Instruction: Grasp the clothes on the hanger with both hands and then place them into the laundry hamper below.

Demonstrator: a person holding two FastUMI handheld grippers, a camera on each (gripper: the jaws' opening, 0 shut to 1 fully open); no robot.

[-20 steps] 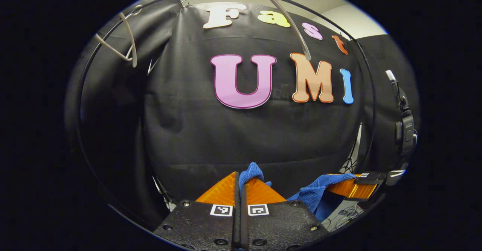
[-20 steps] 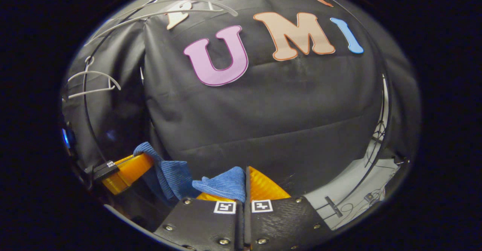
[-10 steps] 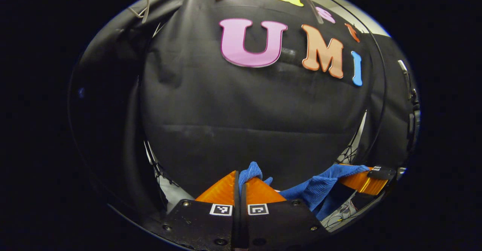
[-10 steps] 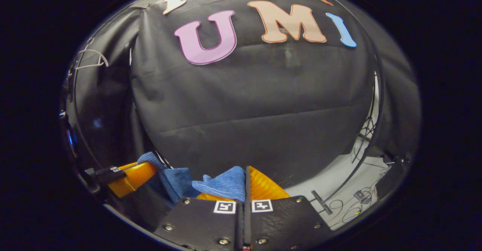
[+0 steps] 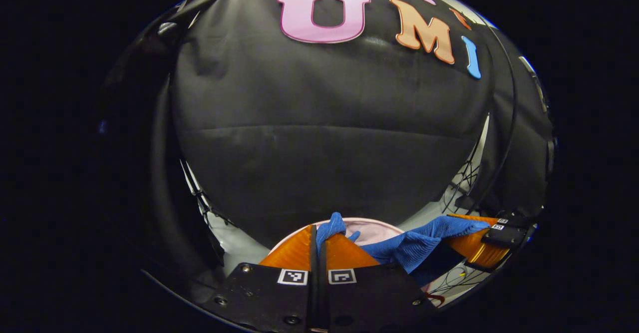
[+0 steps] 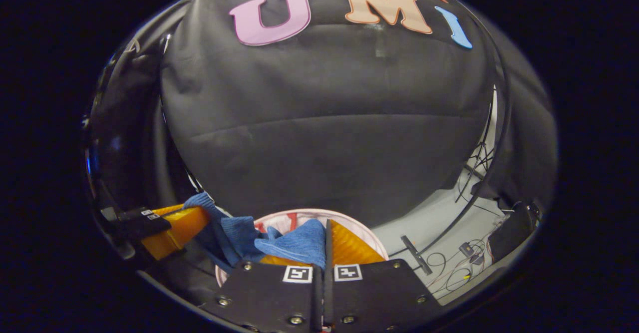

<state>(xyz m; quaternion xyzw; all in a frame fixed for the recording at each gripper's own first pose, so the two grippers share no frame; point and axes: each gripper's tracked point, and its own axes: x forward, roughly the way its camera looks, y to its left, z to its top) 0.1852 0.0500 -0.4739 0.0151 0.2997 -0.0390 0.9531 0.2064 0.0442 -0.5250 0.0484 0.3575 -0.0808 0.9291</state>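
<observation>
The blue garment [image 5: 414,245] is off the hanger and slung between my two grippers, sagging just above the pale round rim of the laundry hamper [image 6: 367,233] below. I judge this the carrying-down step: next I should lower both ends inside the rim and only then let go together. My left gripper [image 5: 319,238] is pressed together, pinching a tuft of the cloth. My right gripper [image 6: 325,245] is likewise pressed together on a fold of it, the fabric bunched over one finger.
</observation>
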